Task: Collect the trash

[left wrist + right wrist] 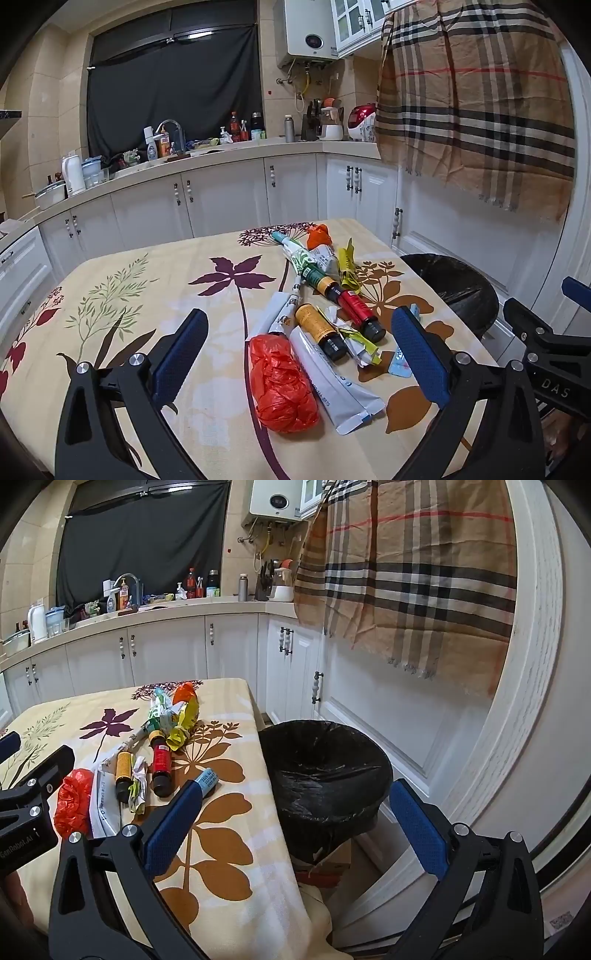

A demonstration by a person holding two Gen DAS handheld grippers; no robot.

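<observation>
Nothing is collected yet — left of the black-lined round bin (325, 768), crumpled wrappers, tubes and small bottles (325, 317) litter the floral-clothed bench (147, 295); left gripper (301, 354) and right gripper (295, 819) hover spread, empty.

We've got the right gripper (295, 827) with jaws wide apart, nothing between them, straddling the counter (229, 834) edge and the black-lined trash bin (325, 771) just beside it. Trash sits in a loose row on the floral cloth: red-label bottle (161, 764), orange-label bottle (122, 770), crumpled red bag (74, 801), white pouch (103, 805), yellow wrapper (184, 723). The left gripper (29, 805) shows at our left edge.
</observation>
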